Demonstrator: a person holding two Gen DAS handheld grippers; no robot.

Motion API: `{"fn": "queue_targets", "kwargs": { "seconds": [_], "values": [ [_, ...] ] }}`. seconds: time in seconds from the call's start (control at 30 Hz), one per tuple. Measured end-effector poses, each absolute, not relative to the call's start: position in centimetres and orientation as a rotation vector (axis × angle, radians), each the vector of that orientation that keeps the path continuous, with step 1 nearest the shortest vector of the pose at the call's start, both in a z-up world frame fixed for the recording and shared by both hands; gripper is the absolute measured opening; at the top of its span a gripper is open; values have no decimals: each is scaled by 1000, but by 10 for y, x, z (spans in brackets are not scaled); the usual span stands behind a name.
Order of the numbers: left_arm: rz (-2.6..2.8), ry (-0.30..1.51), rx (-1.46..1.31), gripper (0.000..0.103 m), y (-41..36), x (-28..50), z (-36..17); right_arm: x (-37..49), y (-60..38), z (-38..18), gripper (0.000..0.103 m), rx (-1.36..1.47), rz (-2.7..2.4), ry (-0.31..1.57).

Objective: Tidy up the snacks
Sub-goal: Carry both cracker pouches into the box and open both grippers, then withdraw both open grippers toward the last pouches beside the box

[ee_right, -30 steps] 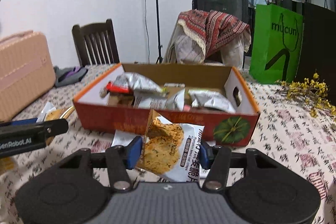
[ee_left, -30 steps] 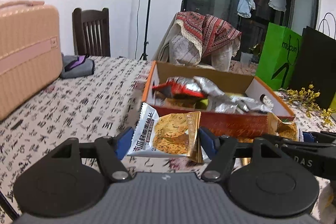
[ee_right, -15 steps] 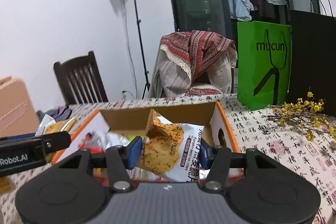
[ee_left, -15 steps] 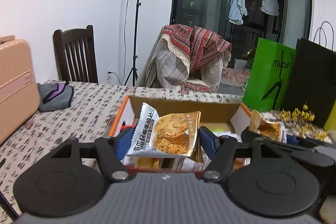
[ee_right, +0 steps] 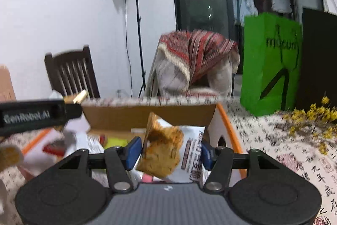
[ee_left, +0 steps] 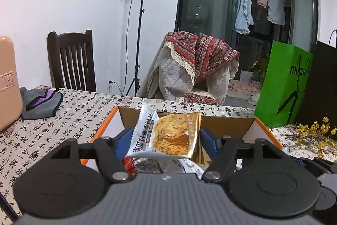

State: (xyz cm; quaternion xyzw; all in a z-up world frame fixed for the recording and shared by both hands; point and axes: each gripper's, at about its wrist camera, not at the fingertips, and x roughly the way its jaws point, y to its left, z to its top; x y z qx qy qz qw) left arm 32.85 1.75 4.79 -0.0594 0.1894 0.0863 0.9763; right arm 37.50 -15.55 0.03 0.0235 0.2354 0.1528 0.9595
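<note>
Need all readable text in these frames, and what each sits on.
"mucun": green paper shopping bag, brand on its front.
"GenRobot.AI": black arm of the left tongs, blurred but legible in the right wrist view.
"南瓜籽": white-and-gold cracker packet in the left tongs; its remaining characters are too small to read.
White-and-gold cracker packet in the right tongs: print blurred, unreadable.
Calligraphy-print tablecloth: decorative characters, too small and distorted to read reliably.

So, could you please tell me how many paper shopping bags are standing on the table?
2: a green bag at the table's far right and a black bag beside it, partly cut off.
</note>
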Motion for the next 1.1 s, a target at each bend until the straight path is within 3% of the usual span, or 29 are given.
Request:
{"fn": "queue_targets", "kwargs": {
  "seconds": [0.03, 0.1, 0.13, 0.17, 0.37, 0.6, 1.1],
  "values": [
    [161, 380, -114, 80, 18, 328, 48, 377, -157, 0, 61, 59, 317, 481],
    [152, 369, -121, 103, 20, 324, 49, 377, -161, 1, 73, 84, 339, 487],
    [160, 354, -130, 103, 22, 321, 50, 376, -162, 3, 87, 92, 349, 484],
    [171, 343, -136, 103, 22, 319, 52, 374, -163, 4, 95, 100, 354, 476],
    [199, 351, -221, 103, 37, 309, 67, 364, -172, 24, 103, 95, 339, 440],
    [210, 379, -214, 103, 47, 287, 79, 348, -181, 43, 103, 106, 343, 460],
    [220, 475, -172, 103, 60, 237, 54, 310, -177, 19, 103, 54, 381, 629]
  ]
}}
